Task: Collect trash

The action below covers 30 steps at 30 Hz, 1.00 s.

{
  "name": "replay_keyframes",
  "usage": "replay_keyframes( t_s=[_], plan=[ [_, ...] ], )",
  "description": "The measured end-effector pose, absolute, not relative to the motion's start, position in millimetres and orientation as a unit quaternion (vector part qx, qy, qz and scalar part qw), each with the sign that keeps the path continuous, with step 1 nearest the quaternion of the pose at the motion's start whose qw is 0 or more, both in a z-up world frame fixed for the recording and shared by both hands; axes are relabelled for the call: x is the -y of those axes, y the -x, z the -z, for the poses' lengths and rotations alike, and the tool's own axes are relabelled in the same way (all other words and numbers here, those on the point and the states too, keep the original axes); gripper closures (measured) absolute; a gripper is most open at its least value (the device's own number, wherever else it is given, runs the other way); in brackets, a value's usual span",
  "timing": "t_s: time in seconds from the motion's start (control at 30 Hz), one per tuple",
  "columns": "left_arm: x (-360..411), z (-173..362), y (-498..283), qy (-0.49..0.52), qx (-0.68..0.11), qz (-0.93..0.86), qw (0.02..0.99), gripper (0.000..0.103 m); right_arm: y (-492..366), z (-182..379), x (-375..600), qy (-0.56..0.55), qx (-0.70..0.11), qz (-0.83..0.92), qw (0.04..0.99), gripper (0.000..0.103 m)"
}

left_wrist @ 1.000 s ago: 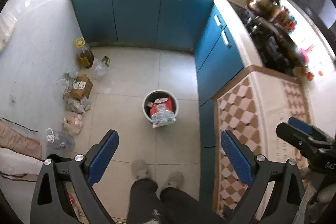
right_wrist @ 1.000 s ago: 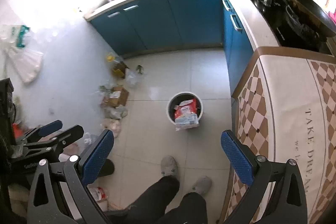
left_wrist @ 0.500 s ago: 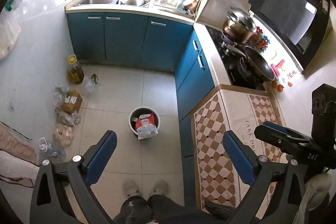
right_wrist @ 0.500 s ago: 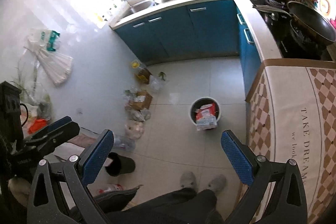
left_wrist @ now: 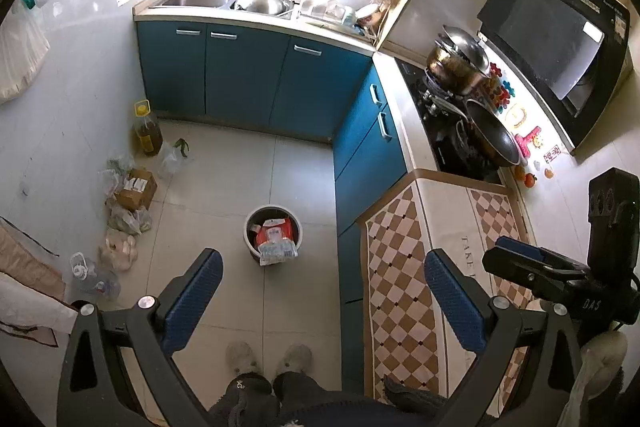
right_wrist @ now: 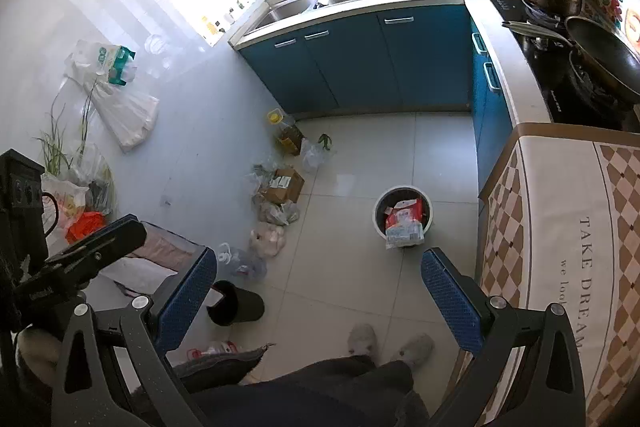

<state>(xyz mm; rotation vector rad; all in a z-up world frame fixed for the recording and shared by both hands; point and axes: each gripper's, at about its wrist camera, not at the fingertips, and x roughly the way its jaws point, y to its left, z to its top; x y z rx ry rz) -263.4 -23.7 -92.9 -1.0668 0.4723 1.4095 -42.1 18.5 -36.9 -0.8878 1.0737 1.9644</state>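
Both tongs were held high over a kitchen floor, looking down. Left tongs [left_wrist: 322, 301] stood wide apart, nothing between the blue pads. Right tongs [right_wrist: 318, 293] the same: wide, empty. Each showed in the other's view, right tongs at the right edge of the left view, left tongs [right_wrist: 100, 243] at the left edge of the right view.

The trash bin [left_wrist: 273, 231], round with a white rim, stood on the tiled floor [left_wrist: 224, 195] in front of the blue cabinets [left_wrist: 256, 75], near the cabinet run under the stove. It was full: a red-and-white packet [left_wrist: 276, 241] stuck up and hung over its front rim. Same bin in the right view [right_wrist: 403, 217], packet [right_wrist: 405, 223] drooping over the near edge.

Loose stuff lay along the left wall: an oil bottle [left_wrist: 147, 131] with a yellow cap, a cardboard box [left_wrist: 136, 187], several crumpled plastic bags [left_wrist: 126, 221], and a clear plastic jug [left_wrist: 94, 277] on its side. In the right view a black cup-like container [right_wrist: 234, 303] lay tipped on the floor near the left pad.

The person's grey slippers [left_wrist: 268, 357] stood together on the floor, well apart from the bin. A checkered cloth [left_wrist: 404, 267] covered the worktop at right; a pot [left_wrist: 458, 63] and a pan [left_wrist: 492, 135] sat on the stove.
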Motion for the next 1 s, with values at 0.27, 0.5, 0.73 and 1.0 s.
replay_keyframes(
  t_s=[0.27,0.5,0.73,1.0],
  plan=[
    [21.6,93.8,259.8,0.466,-0.214,-0.602,0.613,0.000,38.2,38.8,-21.5,0.352,-0.419,-0.760,0.351,0.000],
    [17.9,96.6,252.9,0.469,-0.221,-0.592,0.618,0.000,36.8,39.7,-22.1,0.355,-0.422,-0.759,0.347,0.000],
    [16.4,97.2,250.6,0.472,-0.221,-0.585,0.621,0.000,35.9,40.8,-19.0,0.357,-0.422,-0.758,0.346,0.000],
    [16.4,97.4,246.5,0.472,-0.224,-0.579,0.626,0.000,32.4,45.0,-14.5,0.356,-0.428,-0.757,0.343,0.000]
  ],
)
